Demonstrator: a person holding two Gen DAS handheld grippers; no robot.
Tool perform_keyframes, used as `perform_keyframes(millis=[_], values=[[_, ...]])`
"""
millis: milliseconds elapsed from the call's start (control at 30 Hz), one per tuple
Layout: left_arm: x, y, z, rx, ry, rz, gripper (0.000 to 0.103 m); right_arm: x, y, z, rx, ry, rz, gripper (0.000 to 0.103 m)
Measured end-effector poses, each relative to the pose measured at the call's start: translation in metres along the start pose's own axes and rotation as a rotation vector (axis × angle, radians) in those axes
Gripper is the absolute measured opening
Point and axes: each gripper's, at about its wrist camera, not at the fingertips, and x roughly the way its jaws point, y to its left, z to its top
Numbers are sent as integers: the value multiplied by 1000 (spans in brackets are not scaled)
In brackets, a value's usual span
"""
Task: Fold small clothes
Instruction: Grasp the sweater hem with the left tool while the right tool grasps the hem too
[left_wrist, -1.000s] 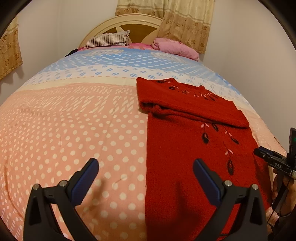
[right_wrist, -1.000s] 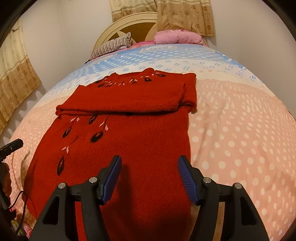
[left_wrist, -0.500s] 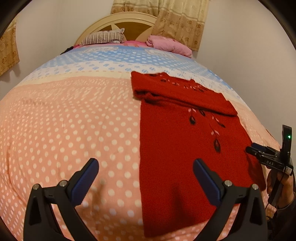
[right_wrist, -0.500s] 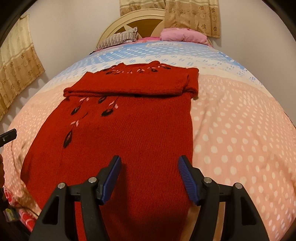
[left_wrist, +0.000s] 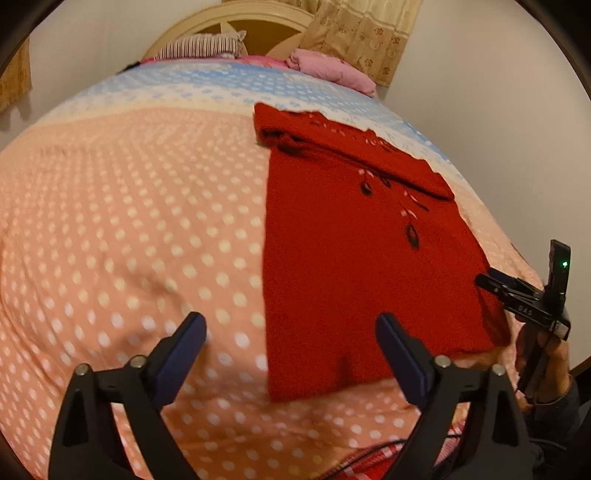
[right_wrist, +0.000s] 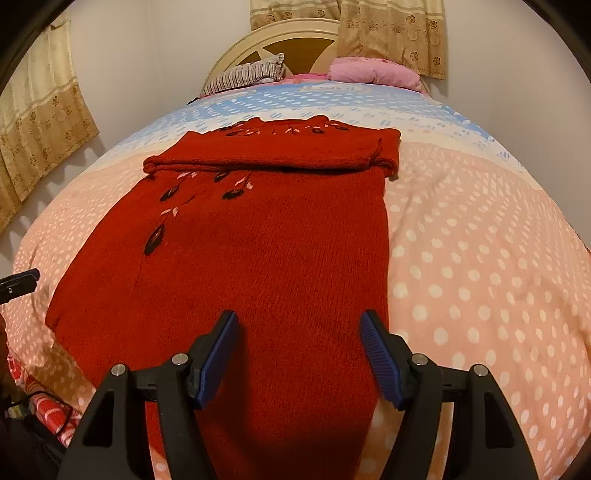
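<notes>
Sweater (right_wrist: 258, 258), red and woolly, lies flat on the bed cover (right_wrist: 480, 240), which is pink with white dots. The top part of the sweater is folded down into a thick band across it at 12 o'clock from the right gripper. Little dark leaves and pink marks are stitched on the band and trail below it. The far end of the cover turns blue and white.

The right gripper (right_wrist: 299, 354) hangs over the near end of the sweater. Its two blue pads stand apart and have just been opening a bit more. The red wool is under the gap, and the pads do not squeeze it.

The left gripper (left_wrist: 291, 354) is over the near corner of the sweater. One pad is above the dotted cover at 9 o'clock, the other above the red wool at 3 o'clock. Its jaws are wide apart and have just been closing a little. Nothing is pinched between them.

In the left view the other gripper's black tip pokes in at 3 o'clock, with a small green light (left_wrist: 564, 264) on it and a hand (left_wrist: 546, 365) below.

At 12 o'clock, far off, sit a striped pillow (right_wrist: 245, 74) and a pink pillow (right_wrist: 373, 72) against a cream headboard (right_wrist: 295, 37). Tan curtains (right_wrist: 391, 33) hang behind it.
</notes>
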Motion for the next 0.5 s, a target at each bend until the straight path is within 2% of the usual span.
perform_keyframes(millis=[167, 267, 400, 500], values=[[8, -3, -10, -28, 48, -73, 73, -4, -1, -7, -2, -9, 7, 69], [14, -2, -14, -50, 72, -85, 72, -4, 0, -8, -9, -13, 2, 69], [16, -5, -16, -54, 65, -80, 72, -6, 0, -11, -11, -18, 6, 69], [18, -1, -17, -76, 62, -106, 72, -7, -1, -12, -12, -22, 11, 69]])
